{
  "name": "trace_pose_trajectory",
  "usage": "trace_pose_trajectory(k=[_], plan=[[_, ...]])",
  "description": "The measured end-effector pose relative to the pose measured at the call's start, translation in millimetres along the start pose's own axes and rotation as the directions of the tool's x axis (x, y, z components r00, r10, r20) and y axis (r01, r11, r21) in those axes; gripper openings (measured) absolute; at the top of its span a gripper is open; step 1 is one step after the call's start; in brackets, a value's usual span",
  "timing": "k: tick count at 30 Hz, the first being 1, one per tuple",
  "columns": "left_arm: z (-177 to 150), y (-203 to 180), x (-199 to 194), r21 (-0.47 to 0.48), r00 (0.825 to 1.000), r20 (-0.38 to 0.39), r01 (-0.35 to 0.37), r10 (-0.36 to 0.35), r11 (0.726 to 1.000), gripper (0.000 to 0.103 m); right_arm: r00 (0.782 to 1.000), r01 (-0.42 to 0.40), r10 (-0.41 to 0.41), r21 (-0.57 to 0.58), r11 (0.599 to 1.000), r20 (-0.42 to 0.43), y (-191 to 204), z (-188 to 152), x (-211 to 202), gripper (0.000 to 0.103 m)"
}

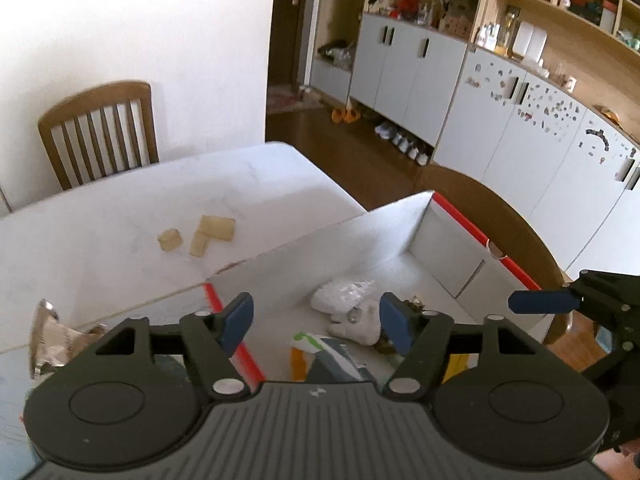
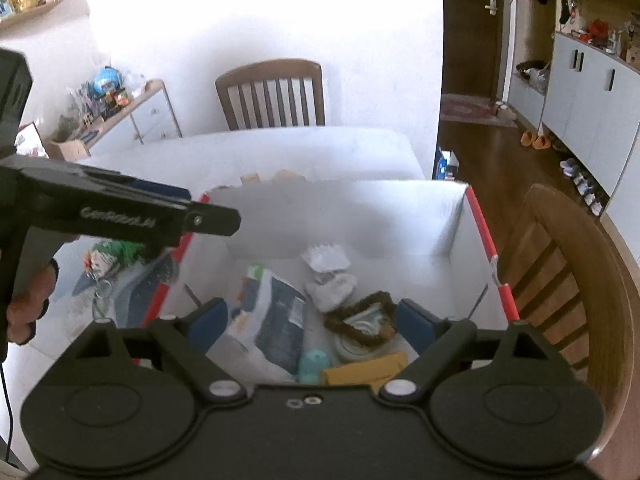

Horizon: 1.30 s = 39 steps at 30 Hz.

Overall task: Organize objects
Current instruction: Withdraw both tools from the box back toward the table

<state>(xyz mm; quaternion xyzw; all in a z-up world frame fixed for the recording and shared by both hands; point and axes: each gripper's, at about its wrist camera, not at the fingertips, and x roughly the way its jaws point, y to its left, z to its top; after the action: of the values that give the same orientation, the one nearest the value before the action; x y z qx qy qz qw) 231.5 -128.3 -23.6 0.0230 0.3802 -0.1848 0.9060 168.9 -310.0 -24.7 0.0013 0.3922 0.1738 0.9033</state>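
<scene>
While both claws hang over it with nothing between their blue pads, an open white cardboard box (image 2: pixel 456 216) with red-taped rims sits on the pale marbled surface (image 1: pixel 120 208), its long axis running away from the cameras toward a slatted wooden chair (image 2: pixel 272 96). Inside lie a printed packet (image 2: pixel 276 320), crumpled white wrappers (image 2: pixel 330 288), a brown woven ring (image 2: pixel 360 316) and a flat yellow piece (image 2: pixel 364 368). Three tan blocks (image 1: pixel 200 234) rest on the surface beyond the box, and a foil wrapper (image 1: pixel 52 336) lies beside it. Left claw (image 1: pixel 316 322) stands apart; right claw (image 2: pixel 312 324) stands wider, both empty.
</scene>
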Motion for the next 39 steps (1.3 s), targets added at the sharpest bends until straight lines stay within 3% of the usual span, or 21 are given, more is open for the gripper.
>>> trace_pose_trajectory(k=[7, 16, 34, 39], plan=[[-10.8, 22.8, -30.6, 0.01, 0.999, 0.032, -0.009, 0.008, 1.0, 0.08, 0.999, -0.007, 0.005, 0.047, 0.999, 0.05, 25.8, 4.3, -7.3, 0.099], [-28.8, 70.0, -62.1, -0.02, 0.997, 0.067, -0.036, 0.037, 0.999, 0.083, 0.991, -0.029, 0.016, 0.098, 0.995, 0.129, 66.7, 9.3, -9.6, 0.102], [-73.0, 171.8, -101.4, -0.08, 0.989, 0.095, -0.104, 0.111, 0.991, 0.089, 0.995, -0.046, 0.041, 0.05, 0.998, 0.09, 157.7, 18.2, 21.3, 0.102], [-86.4, 202.1, -107.1, -0.104, 0.988, 0.102, -0.102, 0.112, 0.989, 0.101, 0.997, -0.039, 0.037, 0.036, 0.999, 0.066, 175.7, 17.0, 32.0, 0.102]])
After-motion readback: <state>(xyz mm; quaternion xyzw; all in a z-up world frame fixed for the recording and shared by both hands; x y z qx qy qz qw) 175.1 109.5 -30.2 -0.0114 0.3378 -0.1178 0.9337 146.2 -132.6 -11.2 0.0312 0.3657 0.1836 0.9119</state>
